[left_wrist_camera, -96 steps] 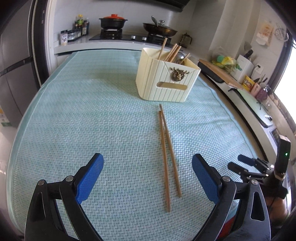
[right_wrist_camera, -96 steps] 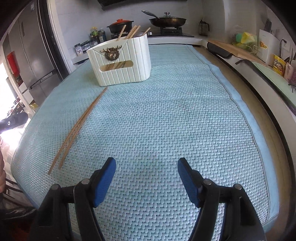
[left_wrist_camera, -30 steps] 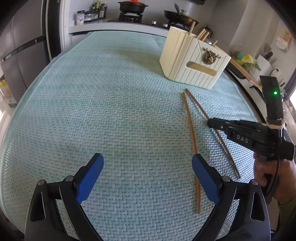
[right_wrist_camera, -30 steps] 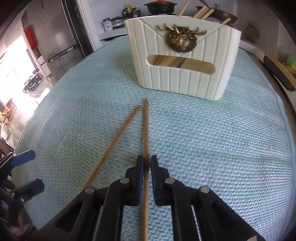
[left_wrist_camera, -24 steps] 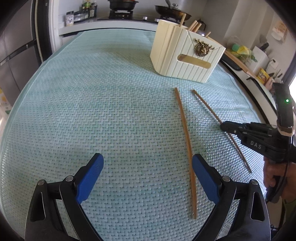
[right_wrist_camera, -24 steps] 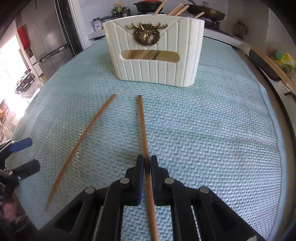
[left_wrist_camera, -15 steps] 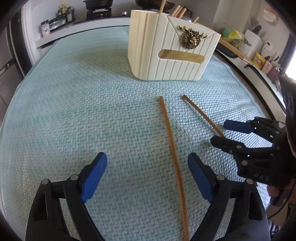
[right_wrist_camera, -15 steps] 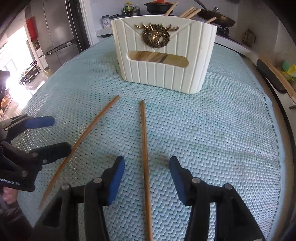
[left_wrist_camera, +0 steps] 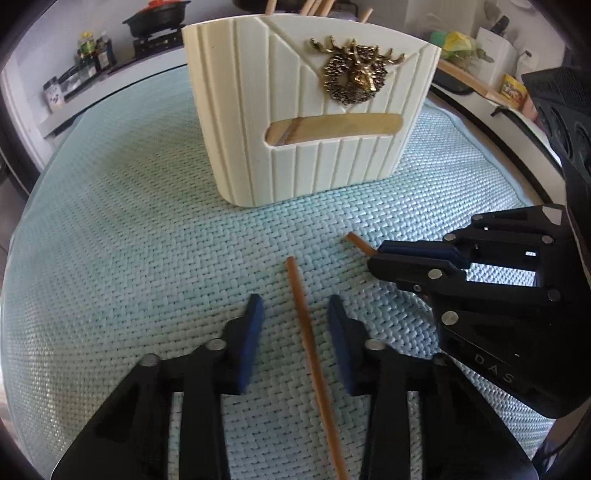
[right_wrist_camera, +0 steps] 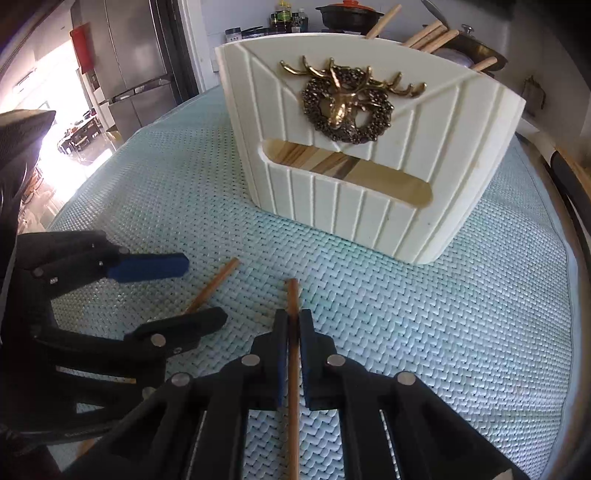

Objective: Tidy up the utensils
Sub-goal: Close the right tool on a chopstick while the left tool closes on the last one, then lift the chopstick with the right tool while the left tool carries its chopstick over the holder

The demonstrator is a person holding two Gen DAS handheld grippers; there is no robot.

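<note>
Two wooden chopsticks lie on the teal woven mat in front of a cream ribbed utensil holder (left_wrist_camera: 303, 122) with a brass deer emblem; it also shows in the right wrist view (right_wrist_camera: 362, 155). My left gripper (left_wrist_camera: 295, 310) is open, its jaws straddling the left chopstick (left_wrist_camera: 310, 343) without touching it. My right gripper (right_wrist_camera: 291, 325) is shut on the right chopstick (right_wrist_camera: 293, 295), near its far end. In the left wrist view the right gripper (left_wrist_camera: 373, 258) covers that chopstick (left_wrist_camera: 358, 242). In the right wrist view the left gripper (right_wrist_camera: 192, 291) straddles the left chopstick (right_wrist_camera: 216, 282).
Several chopsticks (right_wrist_camera: 428, 35) stand in the holder. The teal mat (left_wrist_camera: 110, 258) covers the table. Behind are a stove with a black pot (left_wrist_camera: 159, 18), spice jars (left_wrist_camera: 92, 51), a fridge (right_wrist_camera: 136, 62) and a cluttered counter (left_wrist_camera: 491, 70) at the right.
Both grippers moved forward toward the holder. My right gripper, open half a second ago, has shut on the right chopstick. My left gripper has narrowed around the left chopstick.
</note>
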